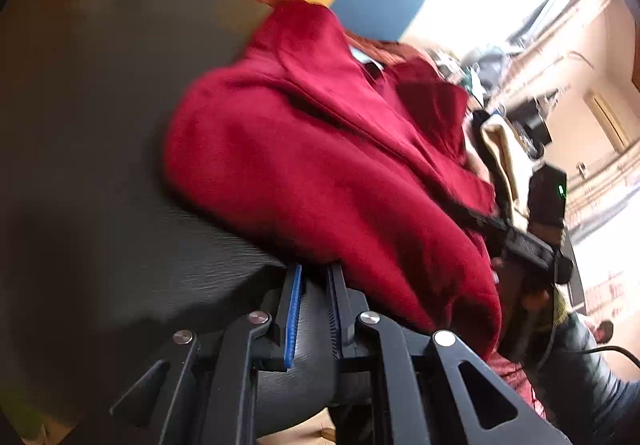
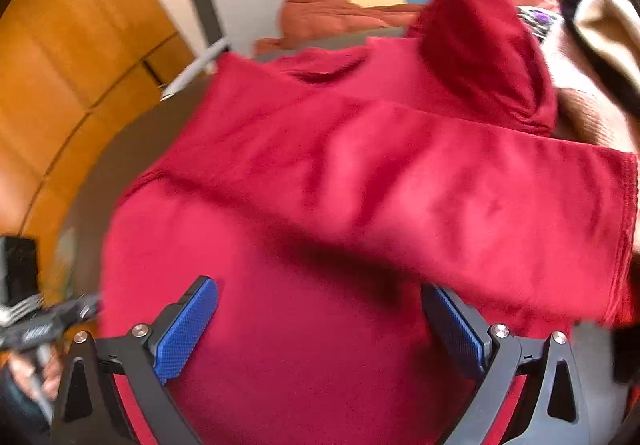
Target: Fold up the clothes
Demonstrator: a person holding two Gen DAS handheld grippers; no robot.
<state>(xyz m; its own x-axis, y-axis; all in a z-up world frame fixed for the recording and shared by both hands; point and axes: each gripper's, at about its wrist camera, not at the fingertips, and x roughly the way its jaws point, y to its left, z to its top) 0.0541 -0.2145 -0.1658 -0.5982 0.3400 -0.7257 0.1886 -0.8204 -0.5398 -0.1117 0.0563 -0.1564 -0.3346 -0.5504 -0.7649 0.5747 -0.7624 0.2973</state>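
A red garment lies bunched on a dark grey round table. My left gripper reaches the garment's near hem, its jaws almost together and the cloth's edge caught at the tips. In the right wrist view the same garment fills the picture, with a folded flap across it and its hood at the back. My right gripper hovers over the cloth with its blue pads spread wide; the flap covers part of the right finger. The left gripper shows at the garment's left edge.
A rust-orange cloth lies at the table's far side and a beige cloth sits at the right. A hand holds the right gripper's handle. Wooden panelling stands to the left, beyond the table's rim.
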